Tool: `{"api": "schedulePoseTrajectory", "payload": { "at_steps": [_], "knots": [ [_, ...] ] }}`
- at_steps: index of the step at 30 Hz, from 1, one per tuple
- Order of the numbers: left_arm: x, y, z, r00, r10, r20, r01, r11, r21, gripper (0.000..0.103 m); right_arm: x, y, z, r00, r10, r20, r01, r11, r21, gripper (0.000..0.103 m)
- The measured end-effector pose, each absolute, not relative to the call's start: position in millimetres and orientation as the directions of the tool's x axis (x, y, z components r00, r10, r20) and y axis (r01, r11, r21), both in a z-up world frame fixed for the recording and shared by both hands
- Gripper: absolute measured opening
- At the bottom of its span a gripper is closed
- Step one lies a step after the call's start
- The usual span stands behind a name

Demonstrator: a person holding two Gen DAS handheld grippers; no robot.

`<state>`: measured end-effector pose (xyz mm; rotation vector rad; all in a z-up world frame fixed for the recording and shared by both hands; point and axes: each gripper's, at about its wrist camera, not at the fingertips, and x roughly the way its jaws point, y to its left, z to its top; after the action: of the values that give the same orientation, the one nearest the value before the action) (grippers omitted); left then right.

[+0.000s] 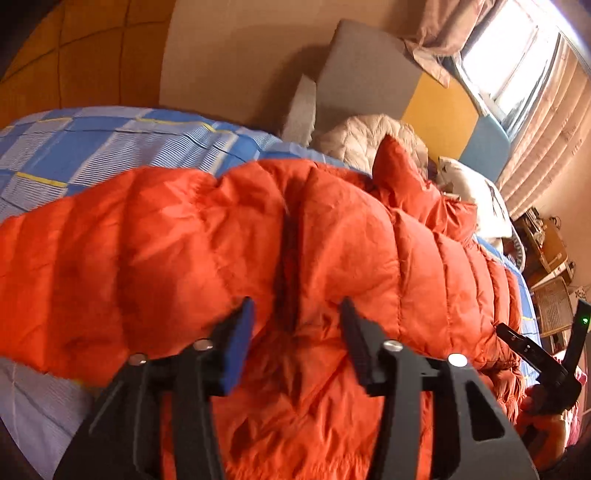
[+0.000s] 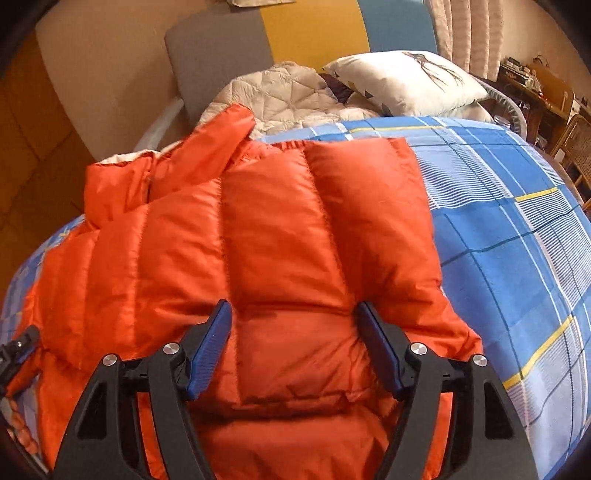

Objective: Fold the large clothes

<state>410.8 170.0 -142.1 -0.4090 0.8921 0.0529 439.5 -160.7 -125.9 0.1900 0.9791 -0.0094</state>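
A: Jacket (image 2: 258, 236) position: orange quilted down, spread flat across the blue plaid bedsheet (image 2: 517, 258), filling the centre of the right wrist view. Collar end raised toward 11 o'clock.

B: Confirmed. In the left wrist view the jacket (image 1: 184, 240) runs from 9 o'clock to 4 o'clock, with a dark seam or zip line down the centre. Bedding behind it?

A: Beige quilted blanket (image 2: 280, 96) at 12 o'clock, bunched against the headboard (image 2: 314, 29) panels in grey, yellow and blue. White pillow (image 2: 410, 81) at 1 o'clock.

B: Right gripper (image 2: 293, 347) status?

A: Fingers spread wide, blue pads (image 2: 208, 354) facing inward, jacket fabric visible between them. Nothing is pinched. Whether the tips touch the fabric cannot be told.

B: Left gripper (image 1: 295, 343) reads the same: fingers spread, one either side of the centre seam, hem region below them. Nothing held.

A: The other gripper's black body shows in the left wrist view at 4 o'clock, at the jacket's edge
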Motion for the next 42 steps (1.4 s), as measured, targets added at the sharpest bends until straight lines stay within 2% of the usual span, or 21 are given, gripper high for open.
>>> {"api": "schedulePoseTrajectory", "payload": {
  "at_steps": [3, 6, 16, 18, 20, 23, 25, 27, 28, 29, 32, 37, 42],
  "knots": [
    [389, 183, -137, 0.649, -0.106, -0.754, -0.240, 0.911, -0.335, 0.054, 418, -154, -111, 0.594, 0.102, -0.798, 0.068, 0.982, 0.177, 0.078],
    [359, 200, -133, 0.667, -0.083, -0.740, -0.272, 0.898, -0.346, 0.063, 395, -139, -104, 0.601, 0.128, -0.789, 0.024, 0.984, 0.178, 0.078],
    [265, 309, -161, 0.642, 0.026, -0.766, -0.496, 0.775, -0.390, 0.064, 328, -95, -106, 0.598, 0.142, -0.789, -0.046, 0.989, 0.143, 0.078],
    [251, 337, -165, 0.641, 0.059, -0.765, -0.558, 0.720, -0.412, 0.067, 316, -88, -107, 0.601, 0.139, -0.787, -0.056, 0.990, 0.132, 0.078],
    [238, 366, -167, 0.656, 0.083, -0.750, -0.599, 0.663, -0.449, 0.076, 309, -83, -107, 0.597, 0.141, -0.790, -0.065, 0.990, 0.127, 0.078],
    [228, 405, -169, 0.675, 0.112, -0.729, -0.638, 0.585, -0.501, 0.077, 302, -80, -107, 0.600, 0.131, -0.789, -0.073, 0.991, 0.109, 0.078],
    [227, 431, -176, 0.669, 0.122, -0.733, -0.673, 0.520, -0.527, 0.074, 298, -80, -106, 0.598, 0.134, -0.790, -0.068, 0.991, 0.117, 0.078],
    [229, 446, -182, 0.663, 0.129, -0.738, -0.689, 0.490, -0.534, 0.062, 295, -80, -106, 0.598, 0.124, -0.792, -0.063, 0.992, 0.107, 0.078],
    [231, 452, -185, 0.655, 0.126, -0.745, -0.699, 0.477, -0.533, 0.045, 294, -80, -106, 0.597, 0.118, -0.794, -0.061, 0.993, 0.102, 0.078],
    [234, 457, -188, 0.673, 0.101, -0.733, -0.680, 0.475, -0.558, 0.023, 293, -81, -106, 0.596, 0.113, -0.795, -0.057, 0.993, 0.099, 0.078],
    [244, 453, -179, 0.686, 0.135, -0.715, -0.655, 0.543, -0.526, 0.006, 291, -86, -106, 0.595, 0.094, -0.798, -0.038, 0.995, 0.088, 0.078],
    [271, 404, -133, 0.757, 0.140, -0.638, -0.524, 0.714, -0.465, 0.005, 293, -97, -109, 0.587, 0.069, -0.807, -0.002, 0.996, 0.085, 0.078],
    [309, 316, -92, 0.826, 0.007, -0.564, -0.273, 0.880, -0.388, 0.004, 293, -105, -112, 0.585, 0.068, -0.809, 0.020, 0.995, 0.098, 0.078]
  ]
}}
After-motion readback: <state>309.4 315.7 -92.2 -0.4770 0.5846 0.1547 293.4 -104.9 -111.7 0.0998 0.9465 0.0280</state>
